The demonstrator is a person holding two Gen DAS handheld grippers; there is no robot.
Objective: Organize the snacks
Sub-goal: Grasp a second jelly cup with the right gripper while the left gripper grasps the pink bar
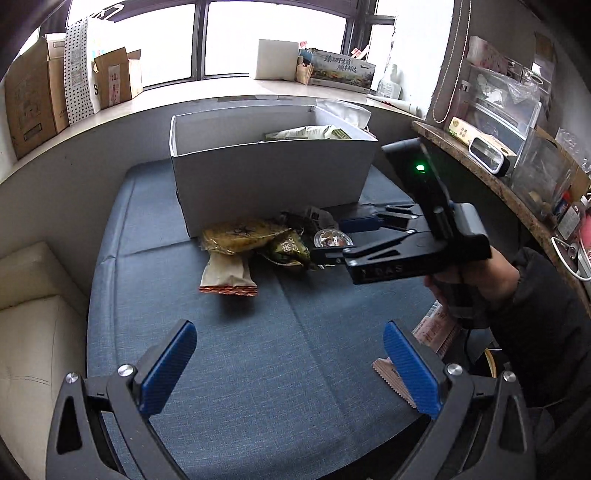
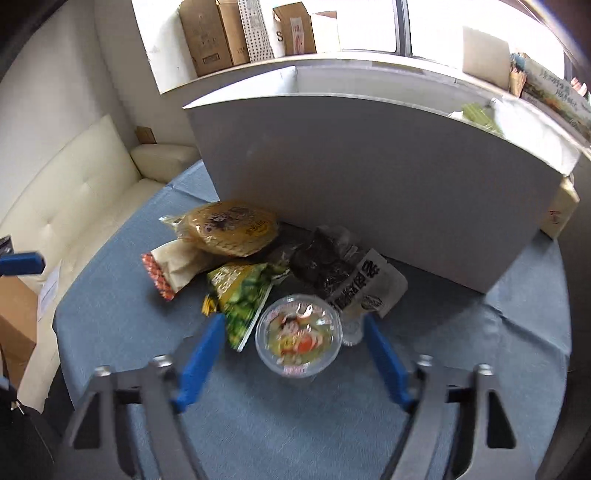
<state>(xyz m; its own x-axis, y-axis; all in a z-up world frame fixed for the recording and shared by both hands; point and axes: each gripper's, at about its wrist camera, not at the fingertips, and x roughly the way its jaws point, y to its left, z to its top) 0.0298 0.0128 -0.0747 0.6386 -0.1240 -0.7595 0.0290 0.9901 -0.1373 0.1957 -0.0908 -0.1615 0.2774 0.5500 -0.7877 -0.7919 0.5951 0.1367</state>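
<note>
Blue cloth [image 2: 461,369] over table, white box [image 2: 369,192] at far side. Right gripper [image 2: 295,350] wide open, fingers either side of clear jelly cup [image 2: 298,334], not touching. Left gripper [image 1: 290,365] wide open, empty, over bare cloth. Beyond cup: green packet [image 2: 243,295], dark bag [image 2: 328,266], beige packet [image 2: 173,269], yellow bag [image 2: 229,227], heaped against box. In box: green bags [image 1: 306,132].

The green snack packet [image 1: 287,251] reads "Garlic" beside a Chinese character, the black right gripper [image 1: 334,242] body carries faint letters "DAS", and a cardboard box [image 2: 295,33] shows "S".
</note>
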